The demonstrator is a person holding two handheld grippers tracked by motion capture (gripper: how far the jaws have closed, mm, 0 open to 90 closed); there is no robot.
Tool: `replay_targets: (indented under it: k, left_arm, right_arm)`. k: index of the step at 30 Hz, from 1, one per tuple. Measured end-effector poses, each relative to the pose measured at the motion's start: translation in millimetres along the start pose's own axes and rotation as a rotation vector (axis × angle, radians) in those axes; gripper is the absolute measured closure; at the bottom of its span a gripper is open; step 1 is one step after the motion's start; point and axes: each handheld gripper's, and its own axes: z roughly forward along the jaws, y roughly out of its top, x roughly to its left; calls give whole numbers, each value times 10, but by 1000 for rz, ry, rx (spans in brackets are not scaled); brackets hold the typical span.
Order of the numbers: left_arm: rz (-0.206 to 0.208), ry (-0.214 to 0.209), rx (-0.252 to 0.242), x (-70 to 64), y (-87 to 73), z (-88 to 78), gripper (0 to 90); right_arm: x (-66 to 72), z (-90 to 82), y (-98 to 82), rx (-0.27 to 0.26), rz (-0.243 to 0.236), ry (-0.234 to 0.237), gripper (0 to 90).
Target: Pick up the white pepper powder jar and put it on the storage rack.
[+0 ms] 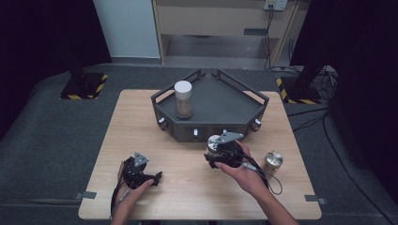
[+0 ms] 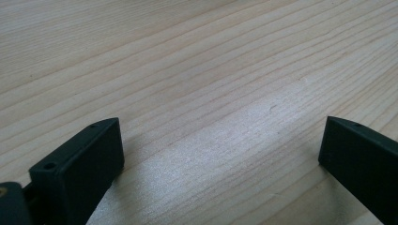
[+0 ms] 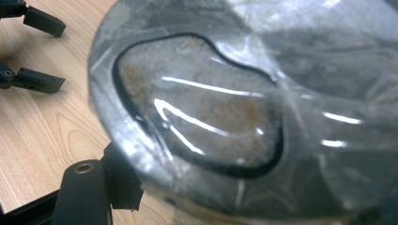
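My right gripper (image 1: 215, 153) is shut on a clear jar (image 1: 214, 142) with a shiny silver top and holds it just in front of the dark tray (image 1: 220, 105). In the right gripper view the jar (image 3: 202, 108) looms close and blurred, and one black finger (image 3: 84, 187) presses against its lower left side. My left gripper (image 1: 157, 178) rests low over the front left of the wooden table (image 1: 187, 187). Its jaws stand wide apart with only bare wood between them (image 2: 220, 140). The left gripper's fingers (image 3: 40, 51) also appear at the top left of the right gripper view.
A tall pale cylinder (image 1: 183, 99) stands upright on the left part of the tray. A second silver-topped jar (image 1: 272, 161) stands on the table to the right of my right hand. Floor stands and cables lie beyond the table's far corners.
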Motion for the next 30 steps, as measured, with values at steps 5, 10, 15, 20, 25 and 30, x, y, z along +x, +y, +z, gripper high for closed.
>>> replay_targets:
  k: [5,10,15,20,25,30]
  left_arm:
    - [0,0,0,0,0,0,0]
    - [0,0,0,0,-1,0,0]
    - [0,0,0,0,0,0,0]
    - [0,0,0,0,0,0,0]
    - [1,0,1,1,1,0,0]
    - [1,0,1,1,1,0,0]
  right_arm:
    - [-31,-46,59,-1,-3,-5,308]
    - [-52,-97,130,-8,-7,-10,308]
    - [-68,-155,219,-11,-20,-14,308]
    - [-84,-204,304,-12,-23,-20,308]
    - [-109,-231,375,-13,-19,-21,308]
    - [-127,-246,434,-20,-12,-23,308]
